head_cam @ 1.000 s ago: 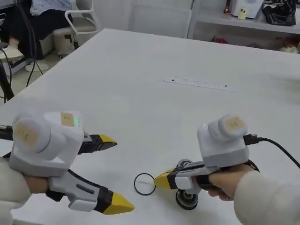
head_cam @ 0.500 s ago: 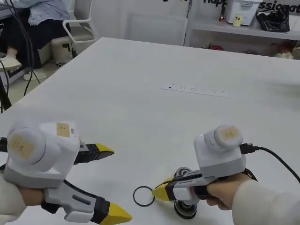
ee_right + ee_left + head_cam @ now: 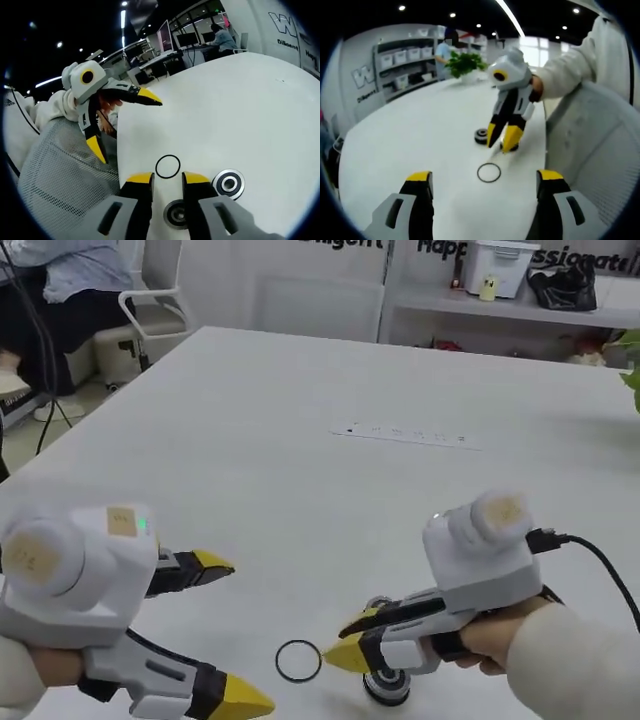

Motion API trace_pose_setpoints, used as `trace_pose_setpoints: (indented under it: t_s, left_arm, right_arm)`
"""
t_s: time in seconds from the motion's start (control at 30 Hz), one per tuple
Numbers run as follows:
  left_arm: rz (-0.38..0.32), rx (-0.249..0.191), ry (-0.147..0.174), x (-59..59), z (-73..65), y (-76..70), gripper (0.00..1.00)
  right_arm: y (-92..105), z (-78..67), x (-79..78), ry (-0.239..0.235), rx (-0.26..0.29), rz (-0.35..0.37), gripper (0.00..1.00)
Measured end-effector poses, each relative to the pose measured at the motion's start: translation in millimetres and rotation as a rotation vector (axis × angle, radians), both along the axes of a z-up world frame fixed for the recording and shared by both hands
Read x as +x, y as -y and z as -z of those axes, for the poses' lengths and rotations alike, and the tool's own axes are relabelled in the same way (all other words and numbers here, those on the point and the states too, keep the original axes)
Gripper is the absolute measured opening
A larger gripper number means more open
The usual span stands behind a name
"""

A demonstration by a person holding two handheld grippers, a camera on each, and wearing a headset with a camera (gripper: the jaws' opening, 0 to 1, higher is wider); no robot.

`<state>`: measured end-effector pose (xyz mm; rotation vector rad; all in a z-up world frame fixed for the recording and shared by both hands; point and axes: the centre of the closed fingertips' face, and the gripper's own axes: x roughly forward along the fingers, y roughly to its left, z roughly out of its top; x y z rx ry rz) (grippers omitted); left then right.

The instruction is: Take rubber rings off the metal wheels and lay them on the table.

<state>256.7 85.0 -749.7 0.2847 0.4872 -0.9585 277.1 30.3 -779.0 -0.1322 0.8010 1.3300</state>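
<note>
A thin black rubber ring [image 3: 277, 661] lies flat on the white table [image 3: 330, 490], just ahead of the right gripper's tips. Two metal wheels with dark rims [image 3: 228, 183] [image 3: 176, 214] sit side by side under and beside my right gripper [image 3: 344, 641], whose jaws stand slightly apart with nothing between them. In the left gripper view the ring [image 3: 477, 172] lies between my wide open left gripper [image 3: 484, 176] and the right gripper [image 3: 502, 138], with the wheels [image 3: 481, 135] behind it. The left gripper [image 3: 232, 630] hovers at the table's near left, holding nothing.
A white power strip [image 3: 405, 435] lies farther back on the table. Beyond the far edge stand an office chair [image 3: 150, 310] and shelves with boxes [image 3: 500, 265]. A black cable [image 3: 600, 570] trails from the right gripper.
The right gripper's jaws have parted slightly and its tips have lifted a little over the wheels. The ring stays flat on the table. The head camera has tilted up.
</note>
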Motion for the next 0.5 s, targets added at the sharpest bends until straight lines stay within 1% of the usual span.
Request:
trace_pose_setpoints:
  t_s: [0.23,0.3,0.43,0.5]
  left_arm:
    - [0.005,-0.005,0.002,1.1,-0.2,0.3,0.86]
    - [0.012,0.005,0.001,0.8,1.3,0.3,0.86]
    - [0.022,0.006,-0.006,0.1,2.7,1.6,0.85]
    - [0.022,0.006,-0.006,0.5,2.5,1.4,0.85]
  right_arm:
    - [16.2,-21.7,-5.9,0.037,0.028,-0.02,0.24]
    - [21.6,-26.5,-7.5,0.043,0.034,-0.021,0.25]
    - [33.0,-33.4,-9.9,0.048,0.046,-0.017,0.29]
    - [40.6,-36.2,-9.7,0.06,0.053,-0.012,0.3]
